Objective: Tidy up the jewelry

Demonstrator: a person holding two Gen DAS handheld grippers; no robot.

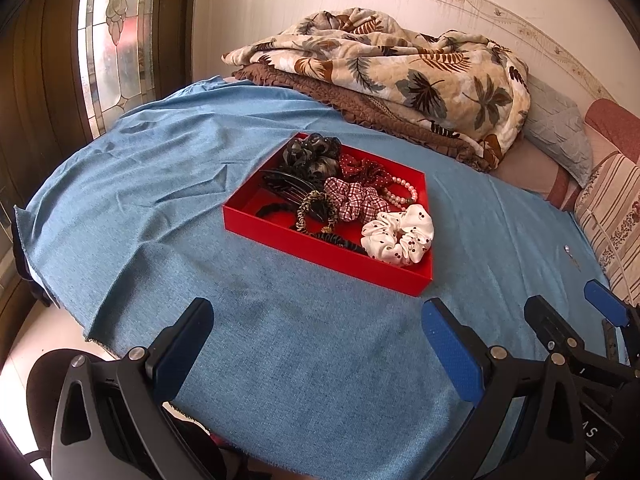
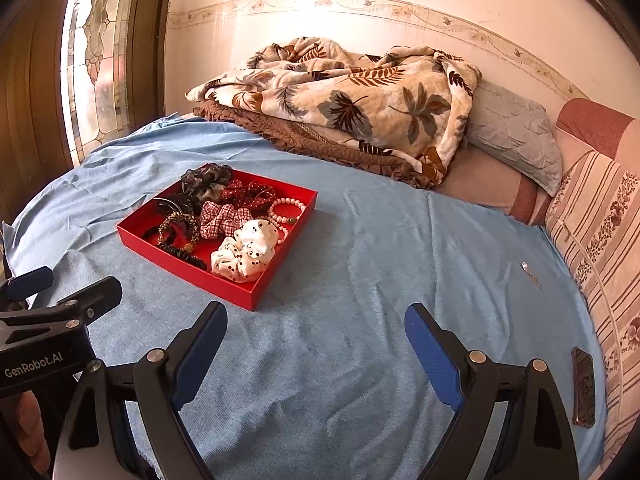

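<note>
A red tray (image 1: 320, 254) (image 2: 188, 271) lies on the blue cloth. It holds a white spotted scrunchie (image 1: 398, 234) (image 2: 246, 252), a checked scrunchie (image 1: 354, 198) (image 2: 222, 216), a red dotted one (image 1: 362, 170), a dark ruffled one (image 1: 310, 154) (image 2: 206, 180), a black comb clip (image 1: 284, 188), a leopard band (image 1: 314, 210) and a pearl bracelet (image 1: 404, 192) (image 2: 286, 210). My left gripper (image 1: 320, 344) hovers open in front of the tray, empty. My right gripper (image 2: 316, 352) is open and empty, to the tray's right. A small shiny piece (image 2: 525, 266) (image 1: 567, 249) lies on the cloth far right.
A leaf-print blanket (image 2: 340, 104) and a grey pillow (image 2: 516, 136) are piled at the back. Striped cushions (image 2: 600, 232) line the right side, with a dark phone (image 2: 583, 386) beside them. A stained-glass door (image 1: 112, 40) stands at the left. A hand (image 2: 28, 432) holds the left gripper.
</note>
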